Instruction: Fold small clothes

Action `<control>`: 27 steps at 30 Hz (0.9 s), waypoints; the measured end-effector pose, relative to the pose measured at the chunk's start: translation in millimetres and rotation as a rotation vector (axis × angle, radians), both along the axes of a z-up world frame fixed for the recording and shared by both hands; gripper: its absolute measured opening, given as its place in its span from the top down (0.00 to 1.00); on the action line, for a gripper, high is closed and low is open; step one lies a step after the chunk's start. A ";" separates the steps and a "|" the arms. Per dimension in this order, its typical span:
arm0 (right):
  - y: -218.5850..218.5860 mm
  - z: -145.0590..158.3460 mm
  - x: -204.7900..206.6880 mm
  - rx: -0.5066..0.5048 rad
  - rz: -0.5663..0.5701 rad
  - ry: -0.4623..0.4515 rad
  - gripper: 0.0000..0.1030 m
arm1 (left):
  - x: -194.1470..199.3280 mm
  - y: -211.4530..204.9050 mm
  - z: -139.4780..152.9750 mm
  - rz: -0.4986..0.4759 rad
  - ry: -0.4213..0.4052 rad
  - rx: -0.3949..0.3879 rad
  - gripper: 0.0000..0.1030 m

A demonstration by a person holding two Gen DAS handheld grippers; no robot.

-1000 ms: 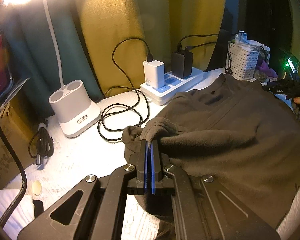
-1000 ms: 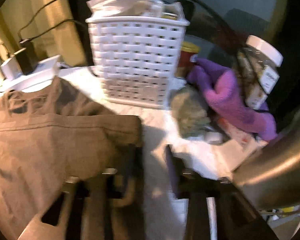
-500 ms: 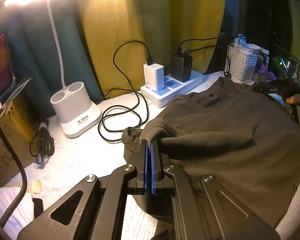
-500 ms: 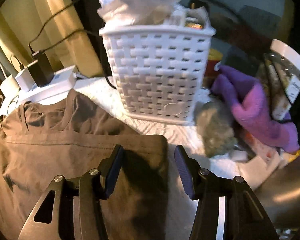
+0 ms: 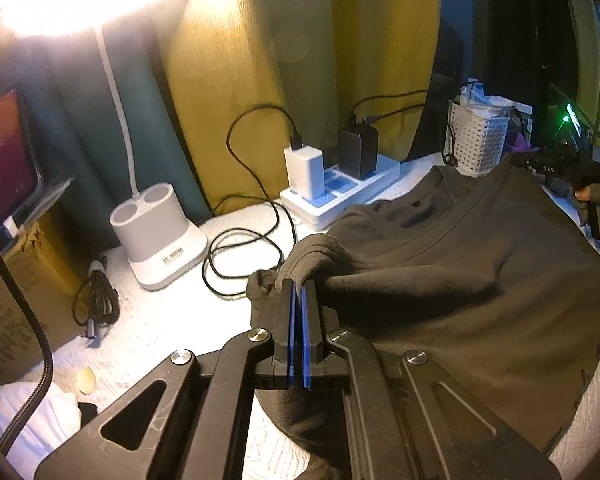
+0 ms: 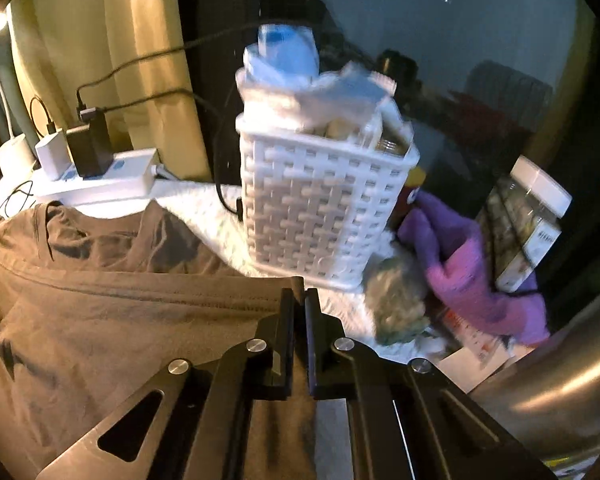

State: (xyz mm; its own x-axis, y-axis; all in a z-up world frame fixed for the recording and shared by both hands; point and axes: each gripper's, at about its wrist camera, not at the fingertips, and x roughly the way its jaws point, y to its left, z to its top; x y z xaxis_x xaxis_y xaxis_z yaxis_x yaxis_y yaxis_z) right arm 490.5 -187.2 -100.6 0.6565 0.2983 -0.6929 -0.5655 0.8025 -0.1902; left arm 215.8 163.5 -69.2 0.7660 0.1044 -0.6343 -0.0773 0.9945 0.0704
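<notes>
A dark brown shirt (image 5: 452, 280) lies spread on the white-covered table (image 5: 156, 320), its neckline toward the power strip. My left gripper (image 5: 299, 285) is shut on the bunched sleeve end of the shirt at its left side. In the right wrist view the same shirt (image 6: 100, 320) fills the lower left. My right gripper (image 6: 299, 294) is shut on the shirt's other sleeve hem, just in front of the white basket. The right gripper (image 5: 556, 164) also shows far right in the left wrist view, with the sleeve corner lifted at it.
A white woven basket (image 6: 320, 216) stuffed with items stands just behind the right gripper. Purple cloth (image 6: 472, 276) and a white-lidded jar (image 6: 532, 216) lie to its right. A power strip with chargers (image 5: 340, 188), coiled black cable (image 5: 244, 256) and a white lamp base (image 5: 156, 236) sit along the back.
The right gripper's jaws have come together on the sleeve hem and it has risen slightly, lifting that corner. The left gripper has kept its hold and place.
</notes>
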 end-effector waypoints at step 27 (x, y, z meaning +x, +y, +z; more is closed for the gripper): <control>6.0 -11.7 25.0 -0.107 -0.105 -0.077 0.96 | 13.3 61.7 -34.8 0.174 0.049 -0.195 0.59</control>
State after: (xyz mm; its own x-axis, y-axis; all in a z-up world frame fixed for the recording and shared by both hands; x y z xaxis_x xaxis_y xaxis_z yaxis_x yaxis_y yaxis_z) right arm 515.4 -181.2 -112.4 0.7324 0.1530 -0.6635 -0.4604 0.8292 -0.3170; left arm 229.1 225.1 -104.0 0.7150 0.1040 -0.6913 -0.2492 0.9618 -0.1131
